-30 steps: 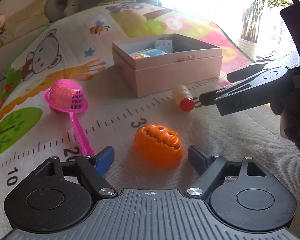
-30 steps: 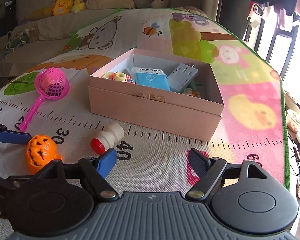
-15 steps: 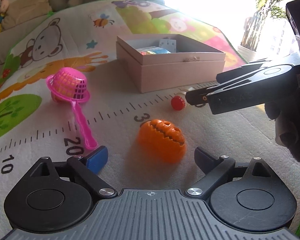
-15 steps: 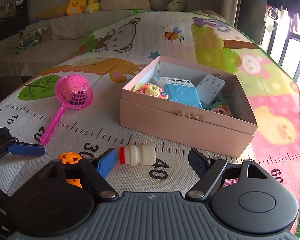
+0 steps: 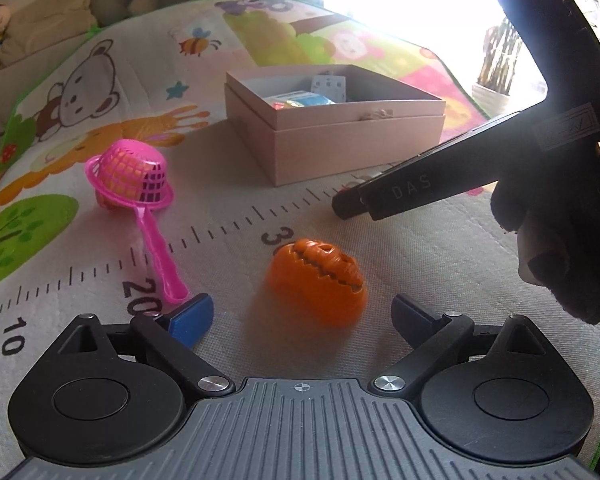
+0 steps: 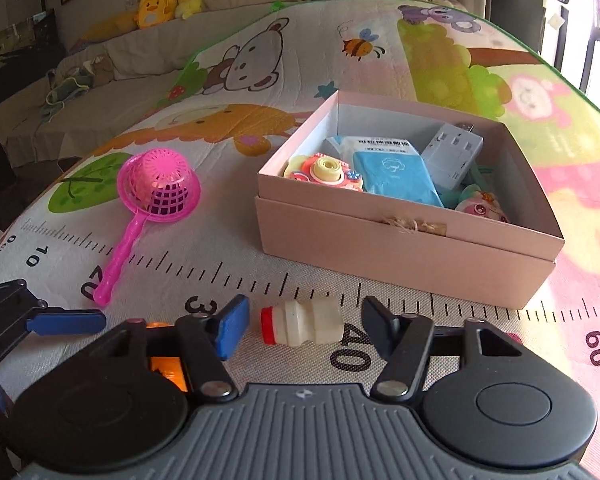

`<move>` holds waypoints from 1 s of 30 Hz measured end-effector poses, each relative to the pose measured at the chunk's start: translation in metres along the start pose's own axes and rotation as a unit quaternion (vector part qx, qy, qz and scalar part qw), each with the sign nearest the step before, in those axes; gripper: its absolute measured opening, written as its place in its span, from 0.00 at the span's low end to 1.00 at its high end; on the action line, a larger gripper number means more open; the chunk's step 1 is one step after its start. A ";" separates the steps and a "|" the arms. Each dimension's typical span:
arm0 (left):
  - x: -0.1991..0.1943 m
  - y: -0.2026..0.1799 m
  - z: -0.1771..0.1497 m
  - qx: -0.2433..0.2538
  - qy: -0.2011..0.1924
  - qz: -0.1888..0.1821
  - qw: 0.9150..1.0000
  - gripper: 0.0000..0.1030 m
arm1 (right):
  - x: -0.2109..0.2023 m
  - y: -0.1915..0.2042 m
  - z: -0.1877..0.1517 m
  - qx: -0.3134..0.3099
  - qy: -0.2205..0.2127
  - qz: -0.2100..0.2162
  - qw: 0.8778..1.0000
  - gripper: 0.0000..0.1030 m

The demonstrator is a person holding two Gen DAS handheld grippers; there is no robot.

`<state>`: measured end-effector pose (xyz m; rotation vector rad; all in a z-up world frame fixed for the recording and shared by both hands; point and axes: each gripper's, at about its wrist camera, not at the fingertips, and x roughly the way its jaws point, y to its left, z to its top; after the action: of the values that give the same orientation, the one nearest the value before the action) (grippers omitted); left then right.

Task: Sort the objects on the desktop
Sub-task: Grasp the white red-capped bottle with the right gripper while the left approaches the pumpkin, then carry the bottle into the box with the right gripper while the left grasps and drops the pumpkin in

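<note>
A small white bottle with a red cap [image 6: 304,326] lies on its side on the play mat, between the fingers of my right gripper [image 6: 304,330]. Its jaws are closing, and a thin gap still shows on each side of the bottle. An orange pumpkin toy [image 5: 316,280] sits between the tips of my left gripper [image 5: 302,318], whose jaws are opening wide and touch nothing. In the left wrist view the right gripper [image 5: 352,204] reaches in from the right and hides the bottle. The left gripper's blue fingertip [image 6: 64,322] shows in the right wrist view.
An open pink box [image 6: 400,256], also [image 5: 340,148], stands just behind the bottle and holds a blue packet, a white adapter and small toys. A pink toy strainer [image 6: 156,188], also [image 5: 132,176], lies upside down to the left. A sofa with plush toys stands behind the mat.
My right gripper has moved up to the bottle and its jaws have narrowed around it. The left jaws have spread a little wider by the pumpkin. The bottle turned on the mat.
</note>
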<state>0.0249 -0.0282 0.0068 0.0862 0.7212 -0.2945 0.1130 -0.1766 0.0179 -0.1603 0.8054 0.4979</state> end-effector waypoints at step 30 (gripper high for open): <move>0.017 -0.020 0.023 0.084 0.020 -0.052 0.995 0.61 | -0.082 -0.034 -0.076 0.052 0.000 -0.013 0.999 0.42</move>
<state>0.0454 -0.0550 0.0134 0.2154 0.7411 -0.4539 0.0325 -0.2608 0.0234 -0.0753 0.8268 0.4303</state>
